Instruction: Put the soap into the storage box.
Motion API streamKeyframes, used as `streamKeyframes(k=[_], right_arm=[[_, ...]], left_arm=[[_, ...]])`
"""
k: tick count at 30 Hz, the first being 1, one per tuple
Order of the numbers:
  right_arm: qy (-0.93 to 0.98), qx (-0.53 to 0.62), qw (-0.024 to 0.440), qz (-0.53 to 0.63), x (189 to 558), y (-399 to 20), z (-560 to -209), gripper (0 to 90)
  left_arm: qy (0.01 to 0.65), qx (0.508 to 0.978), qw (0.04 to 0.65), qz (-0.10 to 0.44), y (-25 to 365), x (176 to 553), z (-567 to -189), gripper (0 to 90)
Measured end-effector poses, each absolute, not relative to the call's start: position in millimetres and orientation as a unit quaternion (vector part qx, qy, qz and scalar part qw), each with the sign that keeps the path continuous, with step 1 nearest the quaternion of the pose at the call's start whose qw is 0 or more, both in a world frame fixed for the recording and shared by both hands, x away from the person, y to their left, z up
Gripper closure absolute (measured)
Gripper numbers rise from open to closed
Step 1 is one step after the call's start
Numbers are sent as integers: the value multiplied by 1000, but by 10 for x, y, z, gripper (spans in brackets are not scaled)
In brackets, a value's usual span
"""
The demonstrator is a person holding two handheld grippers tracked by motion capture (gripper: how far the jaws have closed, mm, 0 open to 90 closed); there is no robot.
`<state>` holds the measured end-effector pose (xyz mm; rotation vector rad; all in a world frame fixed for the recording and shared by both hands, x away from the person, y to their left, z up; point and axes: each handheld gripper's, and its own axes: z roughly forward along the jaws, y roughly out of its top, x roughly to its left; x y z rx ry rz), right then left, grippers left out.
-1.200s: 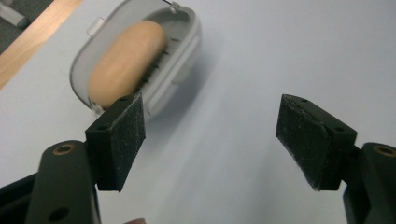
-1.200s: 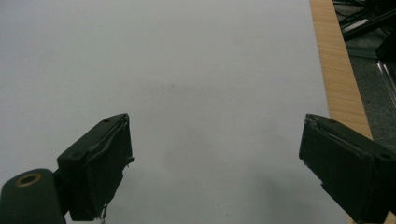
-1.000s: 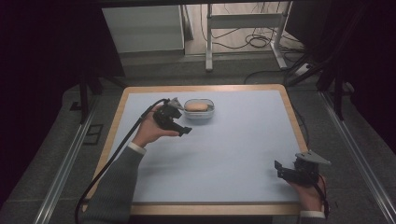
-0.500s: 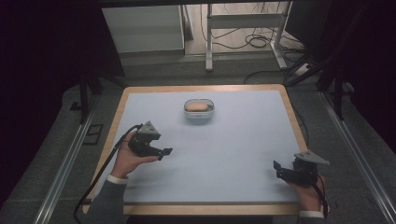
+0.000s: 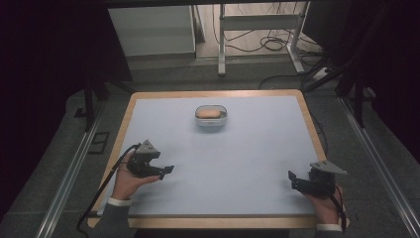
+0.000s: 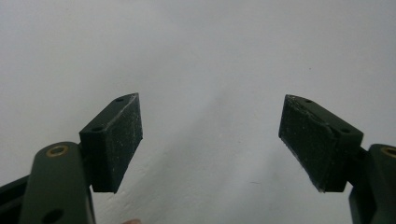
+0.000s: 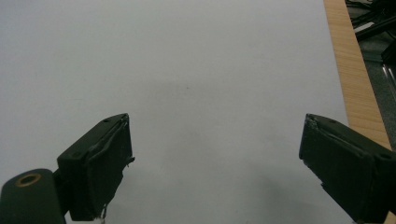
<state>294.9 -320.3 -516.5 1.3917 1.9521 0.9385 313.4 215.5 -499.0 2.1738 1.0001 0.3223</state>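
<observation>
A small clear container (image 5: 211, 116) with a tan, bread-like piece (image 5: 208, 113) in it stands at the far middle of the white table (image 5: 237, 158). My left gripper (image 5: 166, 171) is held low at the near left, well short of the container. Its jaws stand wide apart over bare table in the left gripper view (image 6: 210, 140), with nothing between them. My right gripper (image 5: 293, 179) rests at the near right corner, also open and empty (image 7: 215, 163).
The table has a wooden rim (image 5: 213, 93); its right edge (image 7: 355, 70) lies close beside the right gripper. A cable (image 5: 106, 183) trails from the left gripper off the table's near left. Grey floor, rails and table legs surround the table.
My left gripper has drawn back from beside the container toward the near left of the table, empty and open. The right gripper has stayed put.
</observation>
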Motion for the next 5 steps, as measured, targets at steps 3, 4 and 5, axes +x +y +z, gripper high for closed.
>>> streamKeyframes(k=[3, 4, 5], right_arm=[[730, 518, 279, 348, 2948, -3202, -5171, 93], [730, 518, 279, 349, 2949, -3203, -5173, 93], [729, 518, 280, 349, 2950, -3203, -5173, 94]], left_arm=[[386, 844, 352, 121, 2134, 3141, -5017, 213], [387, 844, 351, 120, 2130, 3143, -5024, 210], [387, 844, 351, 119, 2129, 3144, -5030, 209]])
